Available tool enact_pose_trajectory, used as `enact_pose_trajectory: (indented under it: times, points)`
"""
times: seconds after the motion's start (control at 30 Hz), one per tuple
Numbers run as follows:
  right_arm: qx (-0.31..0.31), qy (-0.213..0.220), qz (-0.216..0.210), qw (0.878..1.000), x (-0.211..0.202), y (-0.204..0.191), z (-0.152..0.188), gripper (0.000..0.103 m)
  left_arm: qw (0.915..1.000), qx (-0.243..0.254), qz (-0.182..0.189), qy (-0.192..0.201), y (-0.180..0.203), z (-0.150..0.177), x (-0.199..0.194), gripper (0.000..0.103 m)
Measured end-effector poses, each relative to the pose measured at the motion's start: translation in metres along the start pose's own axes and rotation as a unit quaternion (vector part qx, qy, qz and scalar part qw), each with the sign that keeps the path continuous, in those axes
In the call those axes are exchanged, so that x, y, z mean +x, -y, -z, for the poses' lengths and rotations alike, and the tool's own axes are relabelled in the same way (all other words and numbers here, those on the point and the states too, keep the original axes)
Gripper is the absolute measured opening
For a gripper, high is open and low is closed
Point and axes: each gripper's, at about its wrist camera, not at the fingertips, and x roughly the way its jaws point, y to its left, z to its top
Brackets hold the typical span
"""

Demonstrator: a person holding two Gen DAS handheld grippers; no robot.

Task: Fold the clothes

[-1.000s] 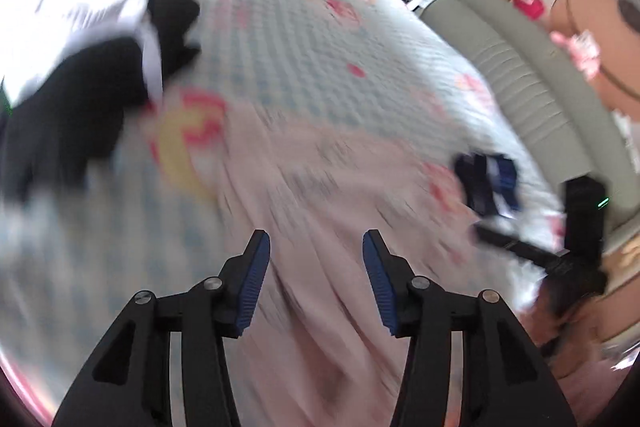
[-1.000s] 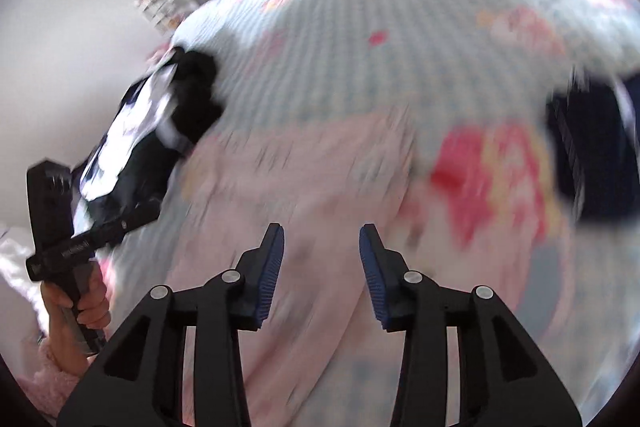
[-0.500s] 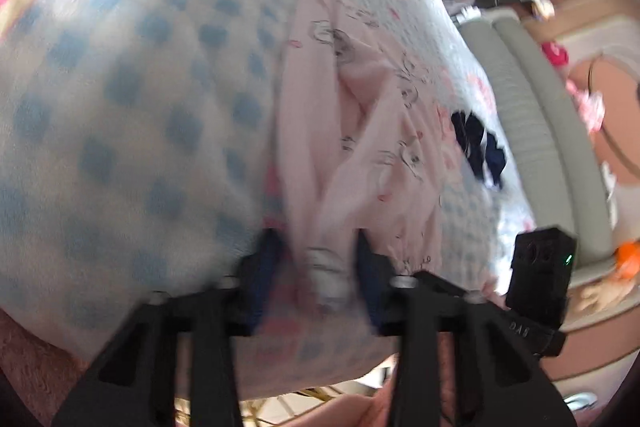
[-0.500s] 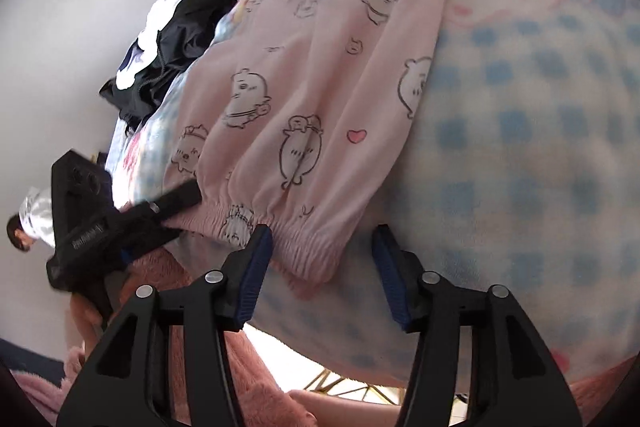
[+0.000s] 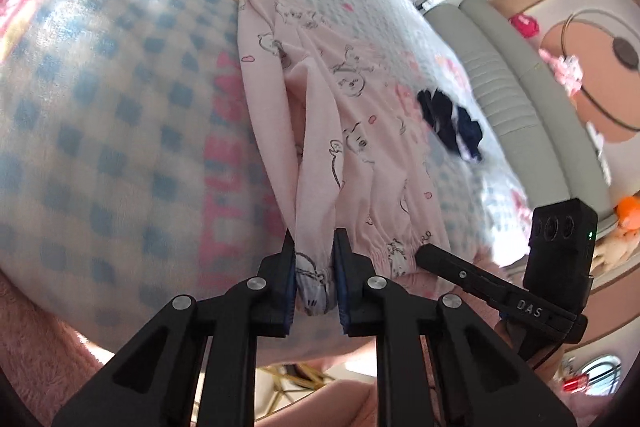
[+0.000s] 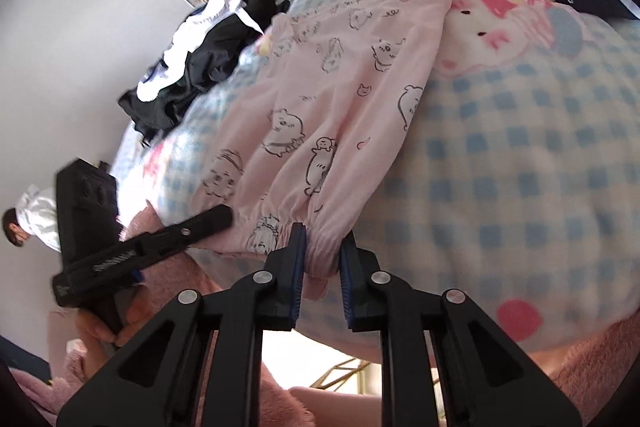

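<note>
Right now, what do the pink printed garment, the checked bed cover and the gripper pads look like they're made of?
Pink garment: soft matte woven or knit cloth, probably cotton; it drapes in folds and gathers at an elastic hem.
Checked bed cover: plush fleece by its fuzzy, blurred-edged squares.
Pads: blue ribbed rubber or soft plastic, on matte black hard plastic fingers; which one is unclear.

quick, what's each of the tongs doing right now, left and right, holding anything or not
Left tongs: jaws opening a little, with the elastic hem of the pink pyjama garment between the pads.
Right tongs: jaws closing on the same hem at its other corner.
</note>
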Motion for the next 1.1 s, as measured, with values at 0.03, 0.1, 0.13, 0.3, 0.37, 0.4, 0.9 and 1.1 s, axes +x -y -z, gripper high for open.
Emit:
enact_pose_trajectory:
  times: [0.03,0.1,0.13,0.3,0.37,0.4,0.9,1.1]
  points:
    - [0.005,-0.012,0.012,1.0,0.006,0.004,0.003,0.016,0.9999,-0.009,-0.003,-0.006,-0.004,0.0,0.002,0.031]
    - [0.024,-0.041,0.036,0.998,0.019,0.013,0.008,0.021,0.9994,-0.028,-0.008,-0.018,-0.011,-0.001,0.005,0.032]
    - [0.032,-0.046,0.04,0.998,0.019,0.014,0.01,0.021,0.9994,-0.029,-0.013,-0.014,-0.012,-0.002,0.003,0.032]
    - [-0.014,0.005,0.076,0.997,-0.02,-0.01,0.006,0.029,0.9967,0.001,-0.025,0.077,-0.01,-0.017,-0.035,0.032]
    - [-0.022,0.013,0.087,0.996,-0.03,-0.014,-0.004,0.029,0.9954,0.005,-0.019,0.093,-0.011,-0.03,-0.041,0.032]
    - [-0.021,0.017,0.087,0.996,-0.034,-0.015,-0.011,0.029,0.996,0.011,-0.015,0.088,-0.01,-0.037,-0.039,0.03]
    - [-0.004,-0.011,0.061,0.998,0.039,0.007,-0.029,0.025,0.9989,0.006,-0.012,0.045,-0.006,-0.048,0.016,0.007]
    - [0.024,0.014,0.112,0.993,0.019,0.032,-0.023,0.025,0.9965,-0.052,-0.028,0.059,-0.038,-0.035,0.0,0.007]
